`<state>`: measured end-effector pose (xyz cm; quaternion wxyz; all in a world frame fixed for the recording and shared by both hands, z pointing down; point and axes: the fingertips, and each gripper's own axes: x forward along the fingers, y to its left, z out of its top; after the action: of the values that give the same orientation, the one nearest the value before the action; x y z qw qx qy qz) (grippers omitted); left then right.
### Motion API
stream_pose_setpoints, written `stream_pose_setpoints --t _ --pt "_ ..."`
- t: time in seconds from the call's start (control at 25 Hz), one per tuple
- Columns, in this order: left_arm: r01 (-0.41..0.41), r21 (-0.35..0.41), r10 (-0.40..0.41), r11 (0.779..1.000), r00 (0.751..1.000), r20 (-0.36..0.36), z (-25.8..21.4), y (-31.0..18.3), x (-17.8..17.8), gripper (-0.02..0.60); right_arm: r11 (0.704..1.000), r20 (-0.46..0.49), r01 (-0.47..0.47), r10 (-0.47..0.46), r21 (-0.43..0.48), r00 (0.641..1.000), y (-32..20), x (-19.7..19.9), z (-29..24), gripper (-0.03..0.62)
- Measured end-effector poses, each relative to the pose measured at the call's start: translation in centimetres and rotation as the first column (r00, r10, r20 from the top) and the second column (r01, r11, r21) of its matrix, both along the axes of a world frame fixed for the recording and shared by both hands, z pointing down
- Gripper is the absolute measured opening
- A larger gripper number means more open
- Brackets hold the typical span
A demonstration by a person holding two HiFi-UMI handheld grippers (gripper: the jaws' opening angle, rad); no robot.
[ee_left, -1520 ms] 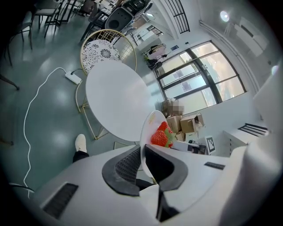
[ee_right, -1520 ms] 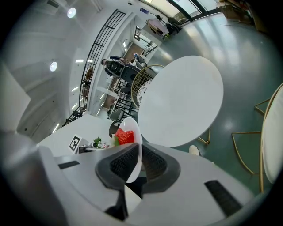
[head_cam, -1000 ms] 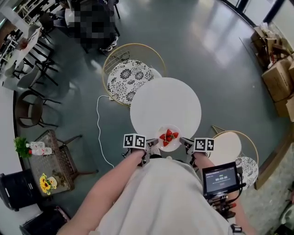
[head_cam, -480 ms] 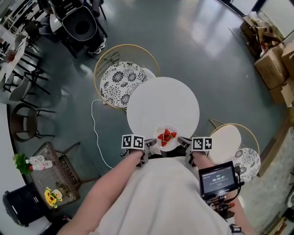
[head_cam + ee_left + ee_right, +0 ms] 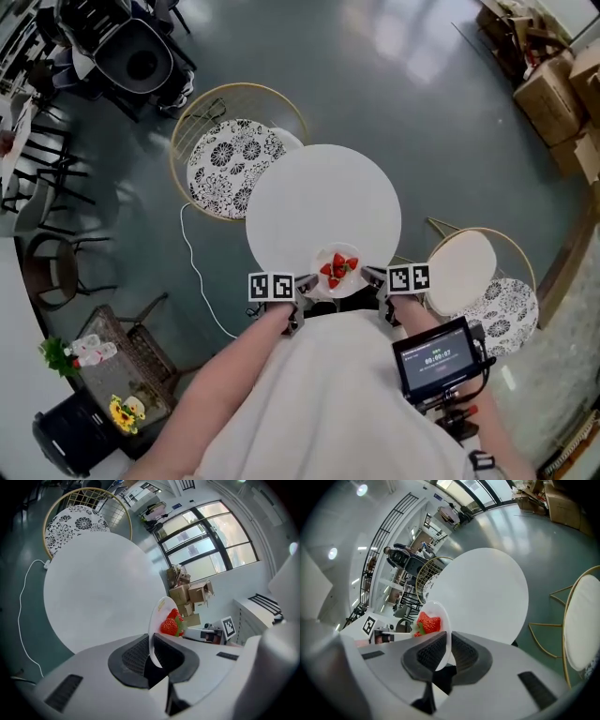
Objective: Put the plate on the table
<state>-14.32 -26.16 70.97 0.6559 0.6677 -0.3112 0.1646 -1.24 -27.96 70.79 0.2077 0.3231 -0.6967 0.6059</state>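
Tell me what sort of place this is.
Probably a café or office lounge: a round table flanked by cushioned wire chairs, tall windows, and cardboard boxes at the floor's edge.

Round white table (image 5: 319,197) on grey floor (image 5: 403,94)

Cannot tell from the head view whether the plate (image 5: 153,623) touches the tabletop (image 5: 319,197) at its near edge. Cannot see its rim where clamped inside the left gripper (image 5: 153,652) and right gripper (image 5: 446,652).
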Motion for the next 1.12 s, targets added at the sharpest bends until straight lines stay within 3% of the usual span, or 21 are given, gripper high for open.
stream_pose_setpoints --t 0.4,0.84,1.12 --pt "-0.048 -0.041 0.05 0.998 0.997 0.056 2.4 -3.5 2.3 0.025 0.996 0.006 -0.065 0.066 -0.063 0.998 -2.3 2.5 2.5 0.026" --pt "-0.054 -0.092 0.064 0.994 0.992 0.109 4.9 -7.4 4.4 0.025 0.995 -0.014 -0.019 0.018 -0.093 1.0 -6.7 4.5 5.0 0.025" --pt "-0.041 -0.088 0.054 0.995 0.986 0.157 6.5 -10.1 5.3 0.025 0.999 -0.074 0.01 -0.014 -0.053 0.997 -10.0 5.2 7.0 0.025"
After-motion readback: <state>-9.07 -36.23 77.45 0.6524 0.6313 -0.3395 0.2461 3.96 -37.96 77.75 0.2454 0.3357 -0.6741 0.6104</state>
